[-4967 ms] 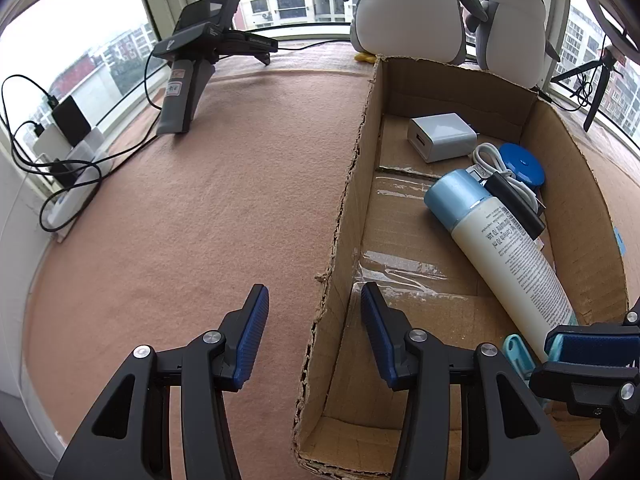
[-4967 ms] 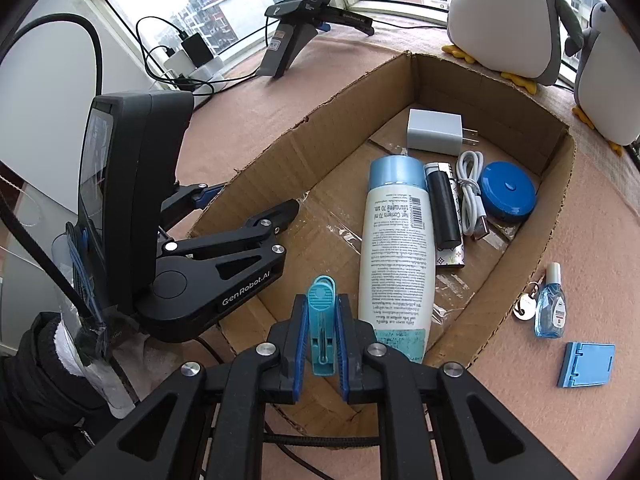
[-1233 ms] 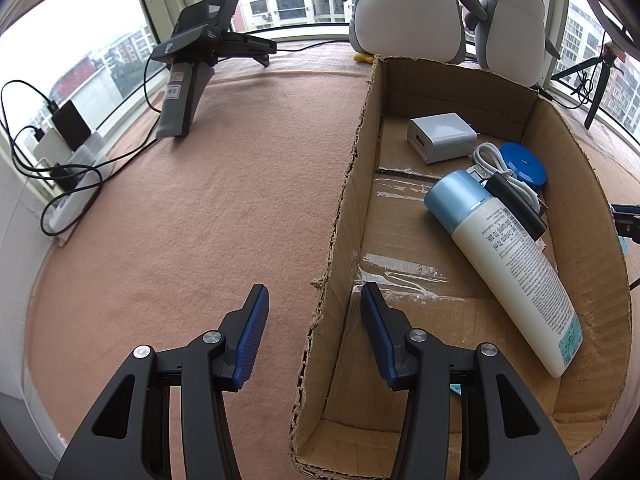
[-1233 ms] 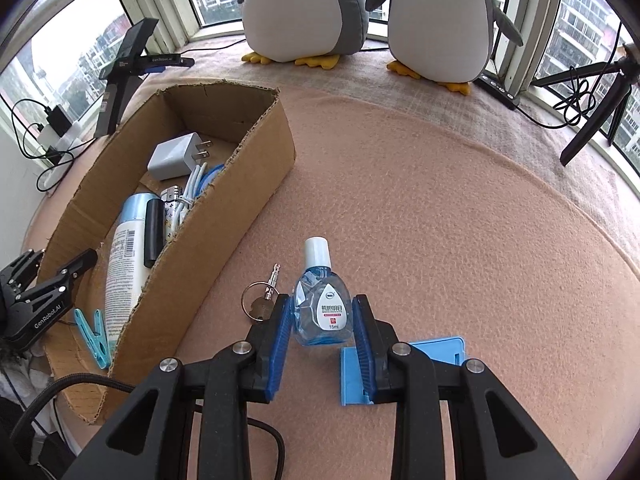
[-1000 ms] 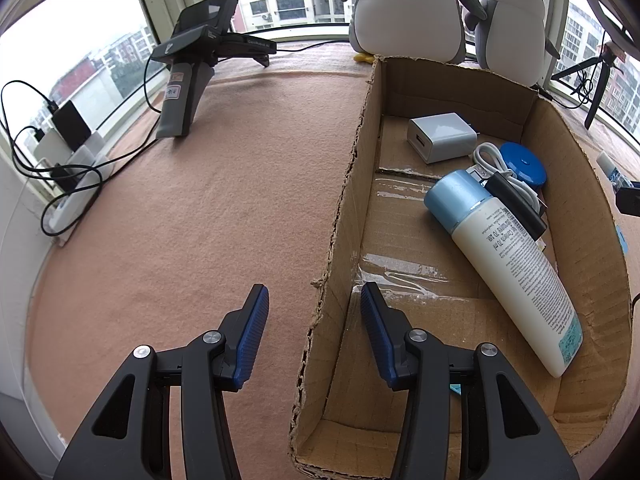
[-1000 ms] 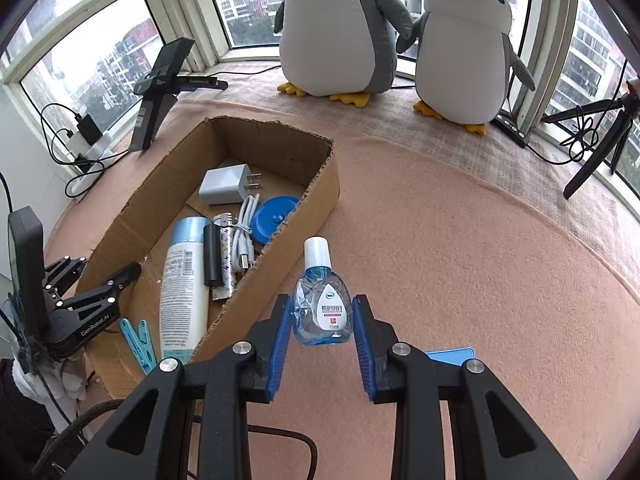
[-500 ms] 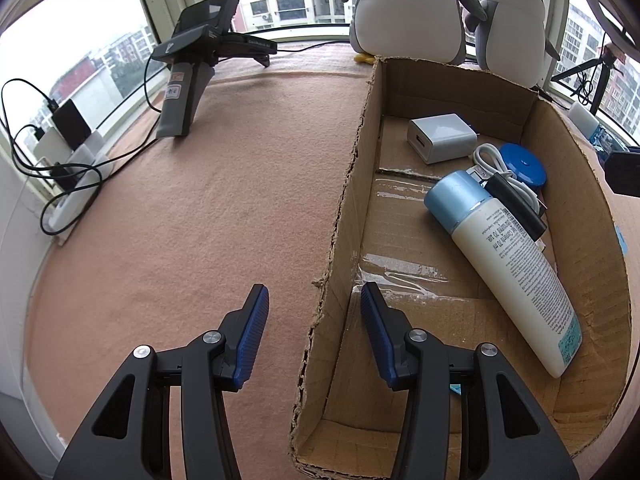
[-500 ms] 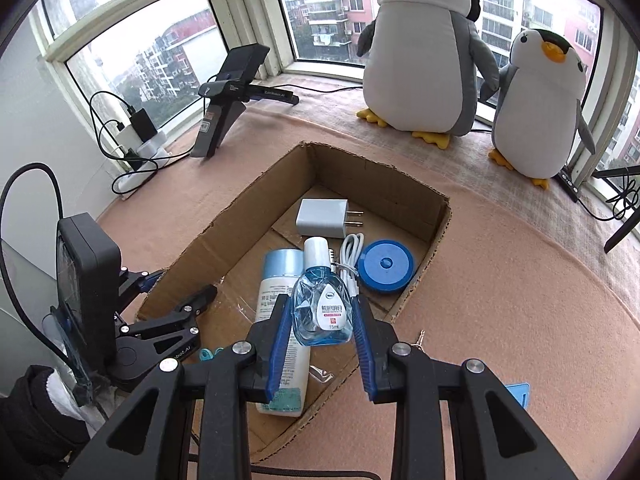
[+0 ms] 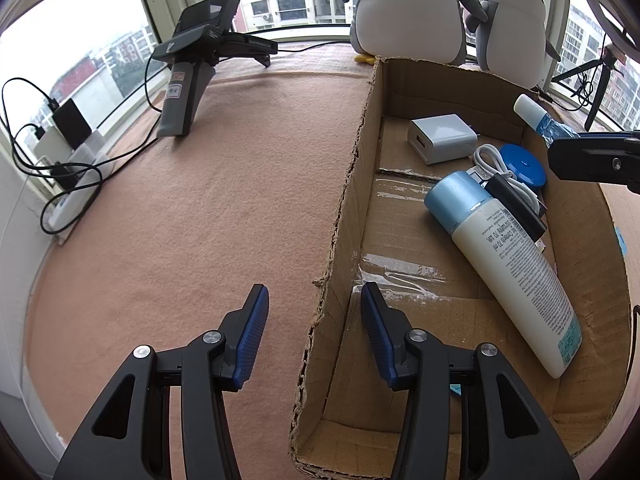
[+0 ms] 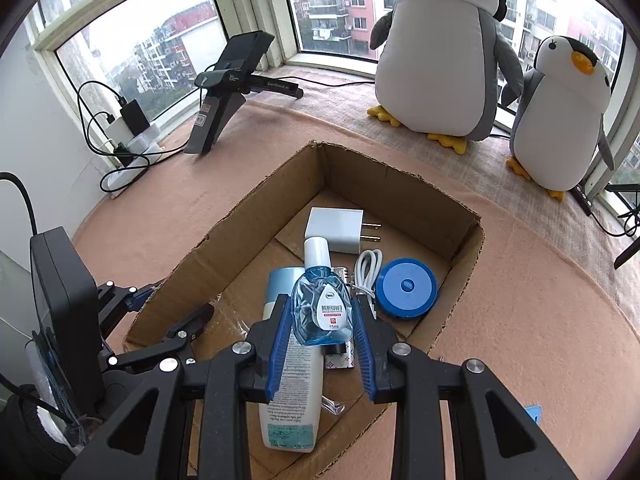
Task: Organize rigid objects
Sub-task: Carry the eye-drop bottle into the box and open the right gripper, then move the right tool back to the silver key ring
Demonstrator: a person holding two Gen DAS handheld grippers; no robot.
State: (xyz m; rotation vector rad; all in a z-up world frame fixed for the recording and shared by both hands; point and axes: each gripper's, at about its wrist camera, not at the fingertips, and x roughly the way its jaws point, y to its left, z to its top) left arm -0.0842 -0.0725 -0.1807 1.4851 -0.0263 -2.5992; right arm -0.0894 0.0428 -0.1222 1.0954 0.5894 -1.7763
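The right gripper (image 10: 322,334) has its fingers (image 10: 279,344) closed on the body of a small blue dropper bottle (image 10: 322,308), white cap pointing forward, held in the air above the middle of the cardboard box (image 10: 248,208); gripped by its flat sides, it should drop cleanly when let go. The left gripper (image 9: 314,336) holds nothing; its fingers (image 9: 252,336) stand wide apart, one on each side of the box's near wall, most likely to steady the box should it shift.

Inside the box, a tall white lotion bottle (image 10: 290,384) lies lengthwise along the middle, with a black stick (image 9: 516,208) beside it; a white charger (image 10: 334,230) sits near the far wall, with a coiled white cable (image 10: 368,270) and a round blue tape measure (image 10: 406,288) towards the far right corner; the free floor is on the left side.

The box rests on a bench covered in pinkish felt (image 9: 200,208); a blue card (image 10: 532,414) lies outside the box near the right edge; two plush penguins (image 10: 440,48) stand at the back by the windows, a spare black gripper (image 10: 232,80) at the back left, chargers and cables (image 10: 124,128) on the sill.
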